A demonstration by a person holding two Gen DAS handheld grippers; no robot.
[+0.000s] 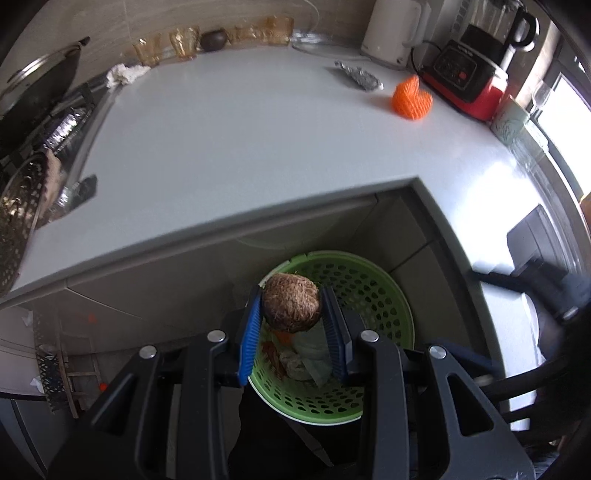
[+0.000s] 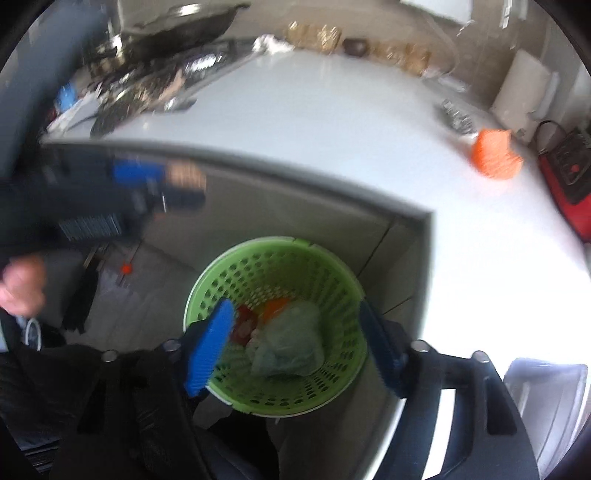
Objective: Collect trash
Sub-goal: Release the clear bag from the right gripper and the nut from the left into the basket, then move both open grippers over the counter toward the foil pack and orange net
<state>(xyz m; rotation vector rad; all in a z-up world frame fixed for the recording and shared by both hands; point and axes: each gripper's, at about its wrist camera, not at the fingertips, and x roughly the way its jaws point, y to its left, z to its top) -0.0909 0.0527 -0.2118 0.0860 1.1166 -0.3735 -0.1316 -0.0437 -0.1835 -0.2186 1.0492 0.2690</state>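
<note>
My left gripper (image 1: 291,301) is shut on a brown fibrous ball (image 1: 291,302) and holds it above the green perforated basket (image 1: 373,291) on the floor below the counter. The basket holds crumpled plastic and orange and red scraps. My right gripper (image 2: 295,321) is open and empty, its blue fingers (image 2: 210,347) spread over the same basket (image 2: 332,280), where a pale green bag (image 2: 291,343) lies. The left gripper also shows blurred at the left of the right wrist view (image 2: 159,184). An orange foam net (image 1: 410,99) and crumpled foil (image 1: 360,75) lie on the white counter (image 1: 240,140).
A red blender base (image 1: 465,77), a white kettle (image 1: 391,33), amber glasses (image 1: 183,42) and a white rag (image 1: 123,74) stand along the counter's back. A stove with a wok (image 1: 37,85) is at the left. A dark chair (image 1: 535,295) is at the right.
</note>
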